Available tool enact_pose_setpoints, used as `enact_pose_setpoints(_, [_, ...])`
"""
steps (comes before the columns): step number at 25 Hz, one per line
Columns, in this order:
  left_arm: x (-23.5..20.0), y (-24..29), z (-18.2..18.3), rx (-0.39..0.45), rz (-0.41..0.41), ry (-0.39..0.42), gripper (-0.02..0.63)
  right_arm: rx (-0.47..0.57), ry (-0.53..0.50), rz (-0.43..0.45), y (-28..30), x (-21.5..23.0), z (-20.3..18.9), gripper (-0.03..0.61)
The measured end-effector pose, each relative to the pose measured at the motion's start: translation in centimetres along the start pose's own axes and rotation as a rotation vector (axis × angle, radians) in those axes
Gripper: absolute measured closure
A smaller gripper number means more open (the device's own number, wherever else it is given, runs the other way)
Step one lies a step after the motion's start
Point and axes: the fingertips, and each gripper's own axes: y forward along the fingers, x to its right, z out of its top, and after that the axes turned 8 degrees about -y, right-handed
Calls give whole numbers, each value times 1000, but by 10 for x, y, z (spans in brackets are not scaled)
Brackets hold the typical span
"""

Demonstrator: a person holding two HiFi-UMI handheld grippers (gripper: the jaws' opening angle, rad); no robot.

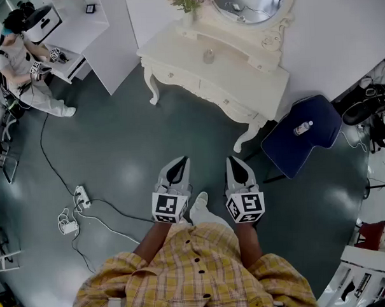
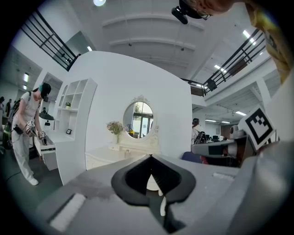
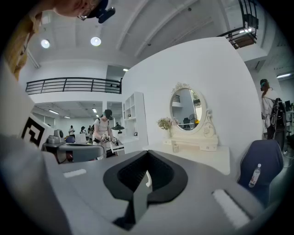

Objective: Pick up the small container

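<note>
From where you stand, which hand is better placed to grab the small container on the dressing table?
Right, but only just: the right gripper and left gripper hang side by side, both shut, far from the small container, which lies slightly rightward.

A white dressing table (image 1: 175,52) stands beside a blue chair (image 1: 288,149) bearing 1 bottle (image 1: 303,127).

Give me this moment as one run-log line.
stage: standing back from dressing table | left gripper: shut, empty | right gripper: shut, empty | small container: on dressing table, untouched
</note>
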Motion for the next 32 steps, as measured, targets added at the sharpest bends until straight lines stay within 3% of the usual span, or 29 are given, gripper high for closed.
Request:
enact_pose_setpoints(21, [6,77,29,74,46,-25,614,66,42,53,47,75,15,577])
enact_pose_setpoints(32, [5,91,25,52,78,-22,614,39,56,88,58,82,-1,577])
